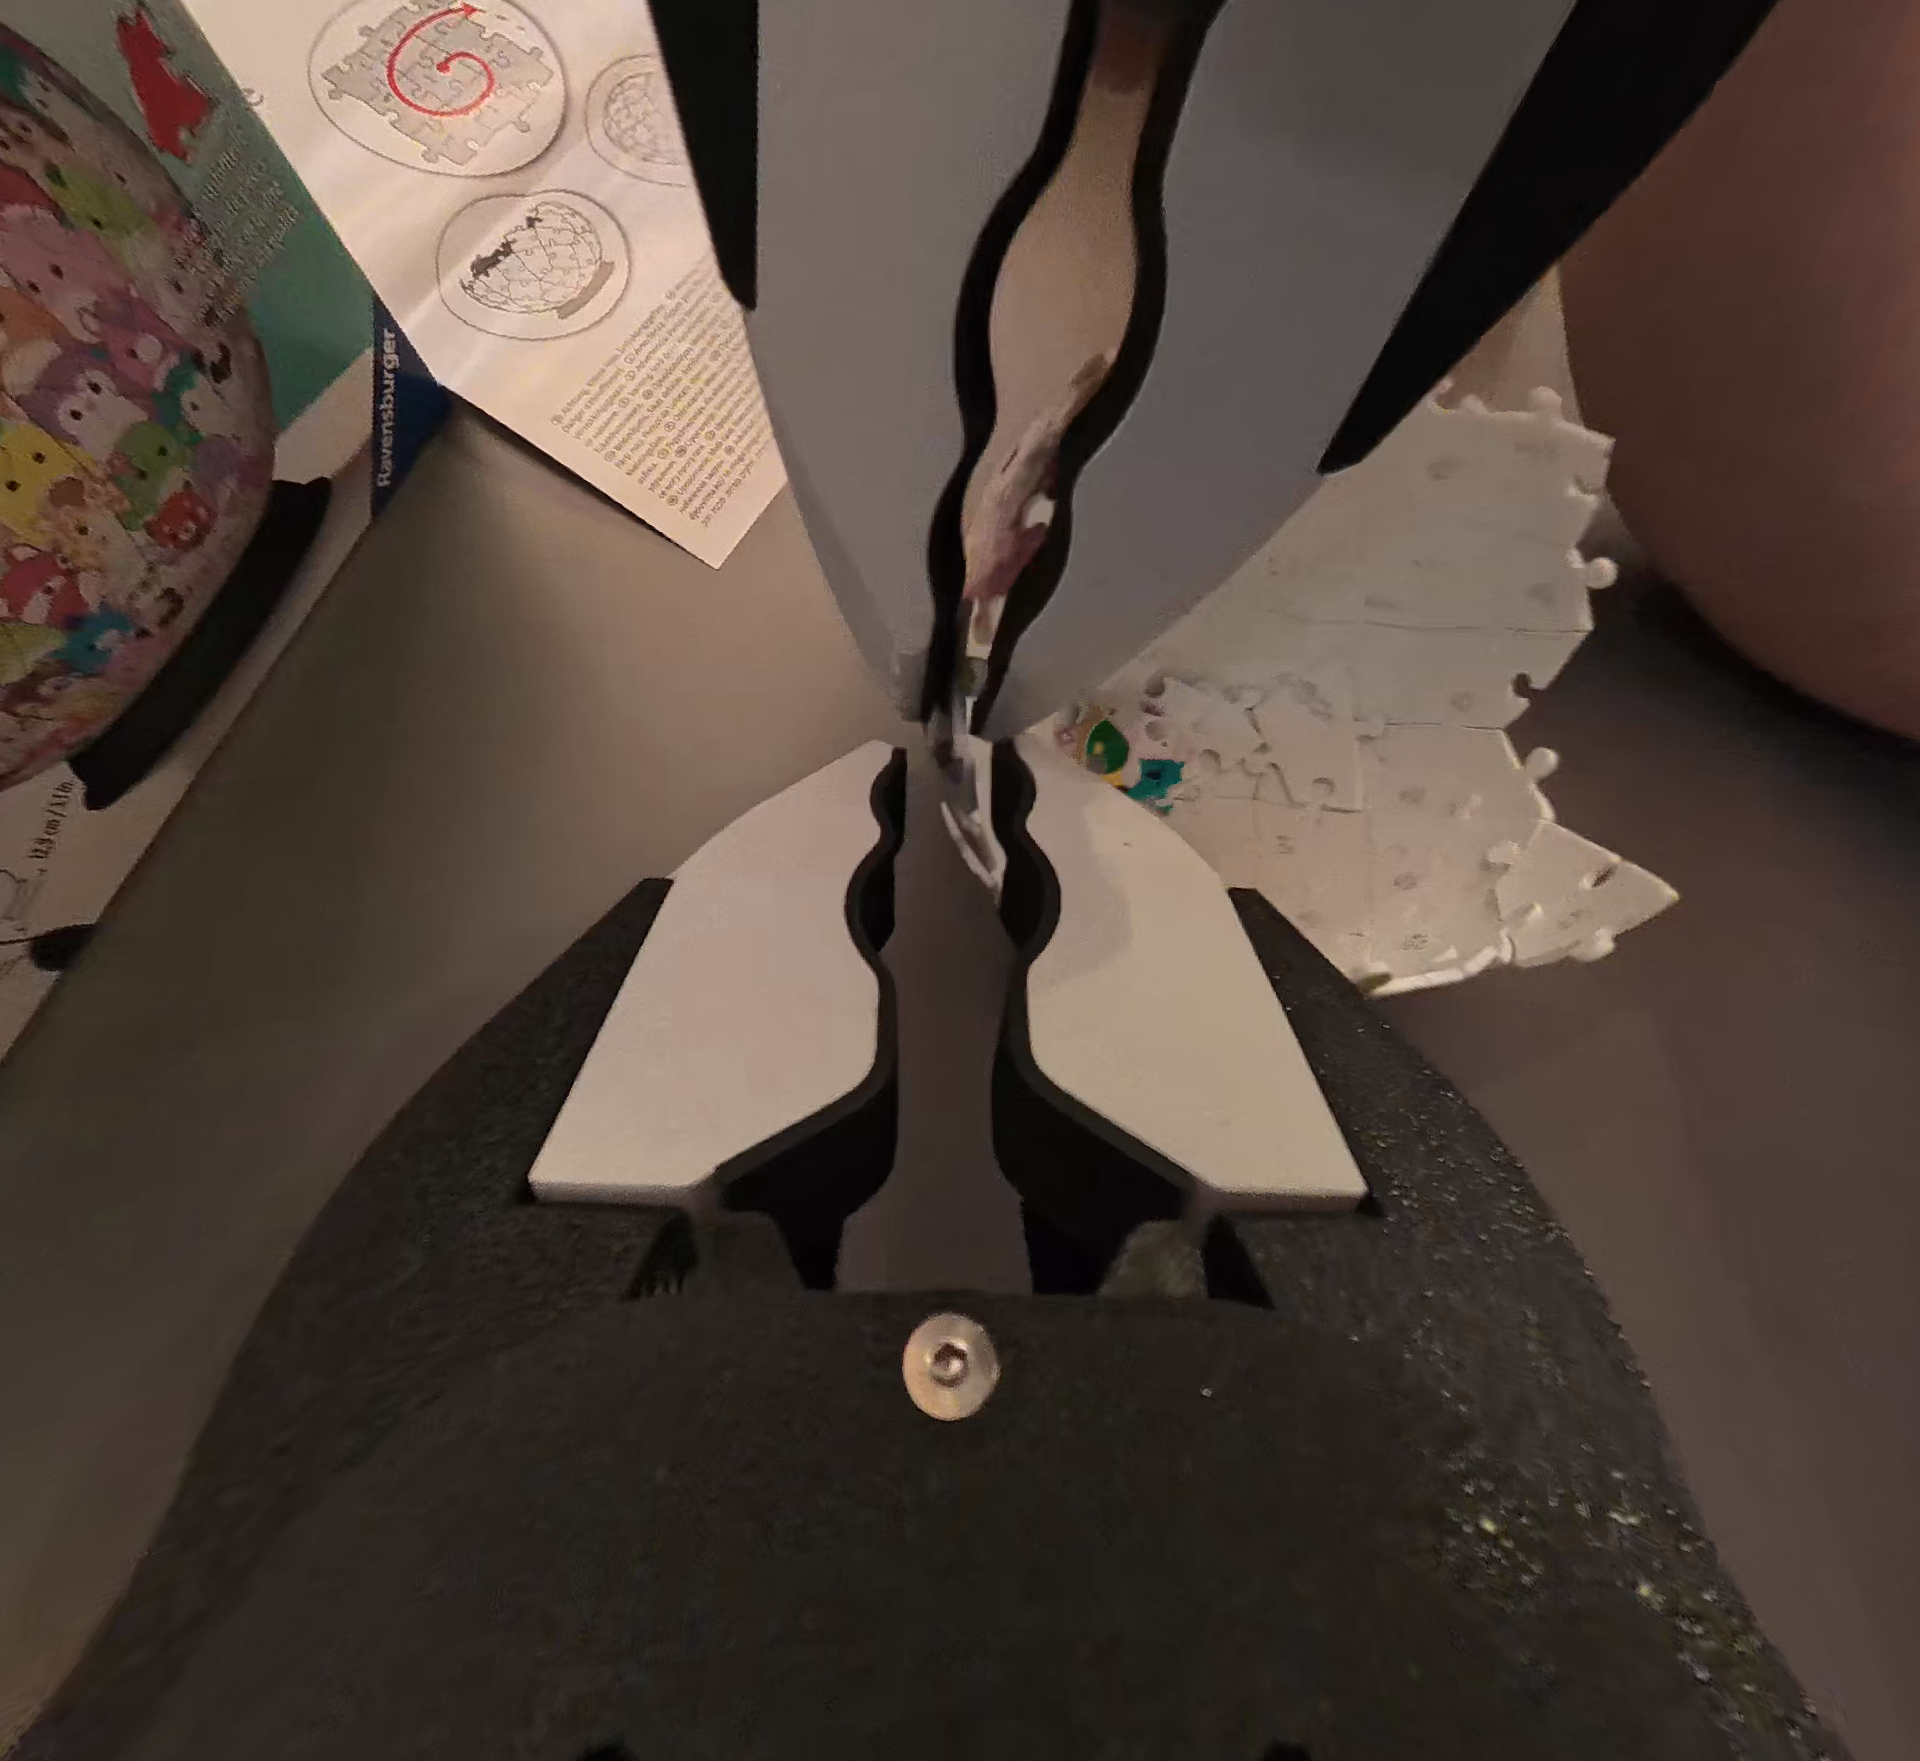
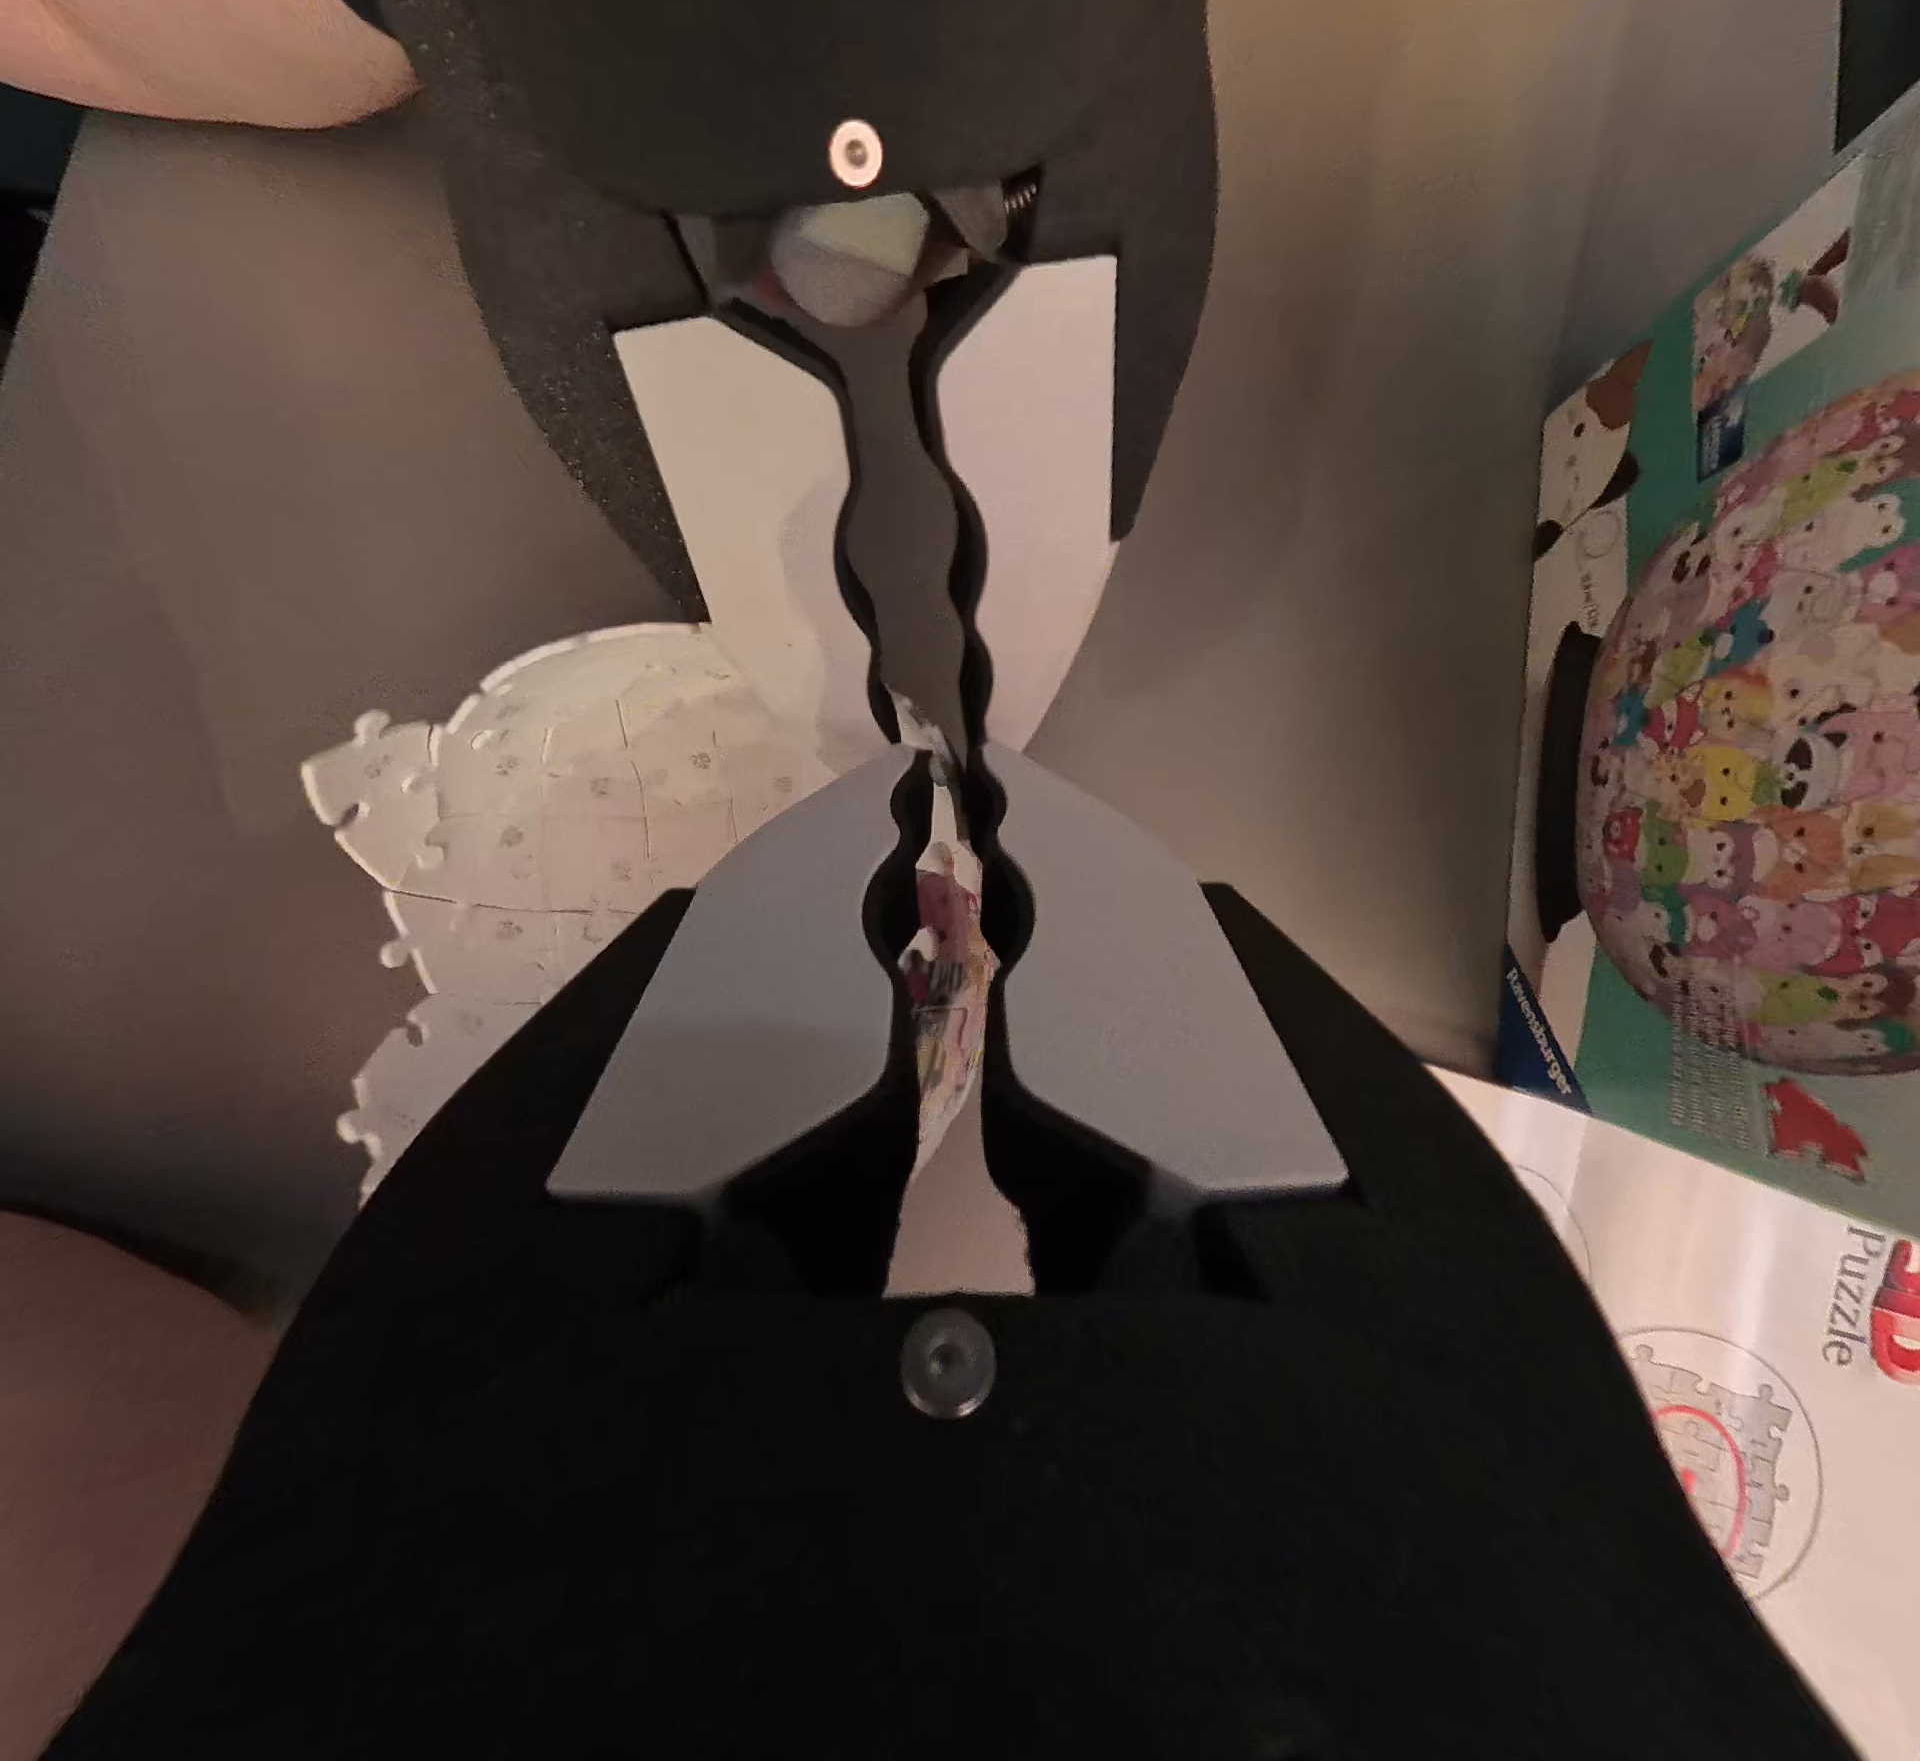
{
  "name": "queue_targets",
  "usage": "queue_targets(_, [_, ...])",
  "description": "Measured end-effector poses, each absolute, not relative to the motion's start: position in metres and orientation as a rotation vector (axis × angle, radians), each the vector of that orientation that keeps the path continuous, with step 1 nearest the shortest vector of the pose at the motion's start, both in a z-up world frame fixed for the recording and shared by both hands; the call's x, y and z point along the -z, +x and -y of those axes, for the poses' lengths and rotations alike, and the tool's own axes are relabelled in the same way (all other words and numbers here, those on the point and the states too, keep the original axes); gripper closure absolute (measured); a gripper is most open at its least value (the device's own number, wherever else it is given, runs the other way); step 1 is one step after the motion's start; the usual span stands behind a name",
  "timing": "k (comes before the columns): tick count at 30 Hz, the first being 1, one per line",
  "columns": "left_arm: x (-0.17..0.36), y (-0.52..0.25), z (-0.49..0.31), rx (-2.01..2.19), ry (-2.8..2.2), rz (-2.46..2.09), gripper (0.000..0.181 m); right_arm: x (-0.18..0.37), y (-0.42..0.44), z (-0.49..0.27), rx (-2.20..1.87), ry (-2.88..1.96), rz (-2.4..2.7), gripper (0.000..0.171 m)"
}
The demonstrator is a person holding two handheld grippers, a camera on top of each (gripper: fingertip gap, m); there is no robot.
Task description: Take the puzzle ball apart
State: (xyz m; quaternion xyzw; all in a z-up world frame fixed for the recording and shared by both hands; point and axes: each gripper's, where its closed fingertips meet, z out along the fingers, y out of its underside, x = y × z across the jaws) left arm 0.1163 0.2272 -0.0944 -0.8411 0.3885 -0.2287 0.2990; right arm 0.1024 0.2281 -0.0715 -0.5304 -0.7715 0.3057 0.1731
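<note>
Two grippers meet tip to tip over the table (image 1: pixel 520 828). Left gripper (image 1: pixel 948 761) and right gripper (image 2: pixel 948 766) each pinch the same puzzle strip (image 2: pixel 951 953). One white ball shell (image 1: pixel 1382 776) lies beside; one box (image 2: pixel 1766 724), one leaflet (image 1: pixel 499 184).

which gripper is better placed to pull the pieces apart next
Probably the right gripper: it clamps a long stretch of the colourful puzzle strip, while the left gripper pinches only its tip and can anchor.

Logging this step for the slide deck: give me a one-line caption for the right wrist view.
Both grey-fingered grippers meet tip to tip, pinching a colourful curved puzzle strip above the white puzzle-ball shell.
</note>
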Motion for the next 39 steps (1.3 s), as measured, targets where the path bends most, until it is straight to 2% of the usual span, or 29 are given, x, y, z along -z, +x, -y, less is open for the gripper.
queue_targets(2, [0.095, 0.116, -0.226, 0.588, -2.218, -1.068, 0.171, 0.071, 0.102, -0.227, -0.86, -1.492, 2.198, 0.164])
queue_targets(11, [0.095, 0.114, -0.227, 0.562, -2.211, -1.087, 0.175, 0.071, 0.104, -0.226, -0.864, -1.445, 2.206, 0.164])
queue_targets(32, [0.085, 0.104, -0.224, 0.498, -2.198, -1.104, 0.171, 0.07, 0.103, -0.229, -0.84, -1.454, 2.185, 0.164])
queue_targets(39, [0.084, 0.107, -0.228, 0.507, -2.196, -1.069, 0.176, 0.069, 0.103, -0.23, -0.793, -1.404, 2.196, 0.164])
